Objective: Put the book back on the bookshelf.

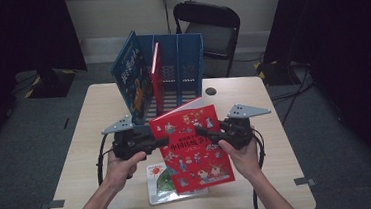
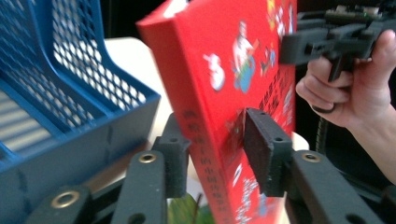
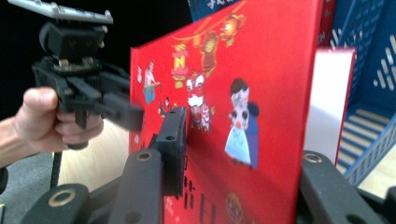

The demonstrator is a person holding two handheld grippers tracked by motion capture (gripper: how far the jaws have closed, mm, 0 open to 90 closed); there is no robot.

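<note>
The left hand-held gripper point(image 1: 162, 142) is clamped on the left edge of the red picture book point(image 1: 192, 144); in the left gripper view its pads point(image 2: 261, 149) press the cover and back near the spine. The right hand-held gripper point(image 1: 201, 132) grips the opposite edge, one pad point(image 3: 173, 140) flat against the illustrated cover. Neither is fully closed, since the thick book fills the jaws. Gripping from both sides likely keeps the heavy hardback from twisting, and holds it tilted up with its top edge toward the blue file rack point(image 1: 180, 65).

The book hangs above the table point(image 1: 270, 128), just in front of the rack. Inside the rack, a blue book point(image 1: 130, 81) leans in the left slot and a thin red book point(image 1: 156, 76) stands beside it; the slots to their right look free, probably the destination. Under the held book, another picture book point(image 1: 158, 184) with a green cover lies flat at the table's near edge. A black chair point(image 1: 212, 29) stands behind the rack.
</note>
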